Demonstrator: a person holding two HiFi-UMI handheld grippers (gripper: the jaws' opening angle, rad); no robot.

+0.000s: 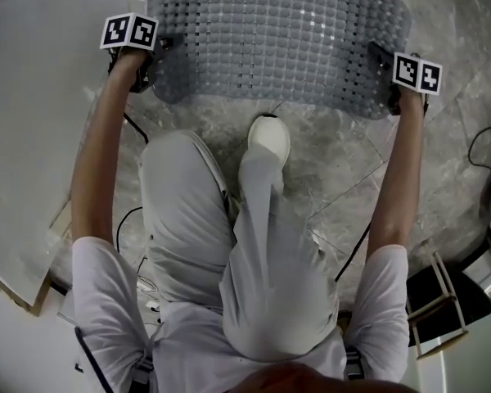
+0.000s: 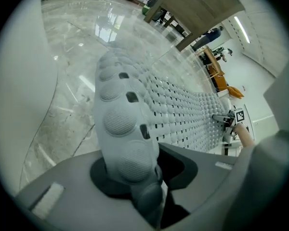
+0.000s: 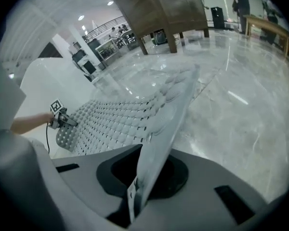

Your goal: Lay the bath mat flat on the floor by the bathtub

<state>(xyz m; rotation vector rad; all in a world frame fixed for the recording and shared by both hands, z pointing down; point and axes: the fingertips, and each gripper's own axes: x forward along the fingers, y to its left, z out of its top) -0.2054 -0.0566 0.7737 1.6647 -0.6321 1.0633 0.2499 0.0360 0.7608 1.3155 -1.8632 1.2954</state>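
1. Grey studded rubber bath mat (image 1: 278, 39) hangs low over the marble floor (image 1: 335, 178), beside the white bathtub (image 1: 33, 137). It looks soft, floppy and light.
2. Left tool (image 2: 149, 196) released, corner loose between its jaws; right tool (image 3: 135, 196) clenched on the other corner. Corners look the best hold.

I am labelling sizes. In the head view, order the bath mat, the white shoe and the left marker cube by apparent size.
1. bath mat: largest.
2-3. white shoe and left marker cube: look about alike; not ranked.
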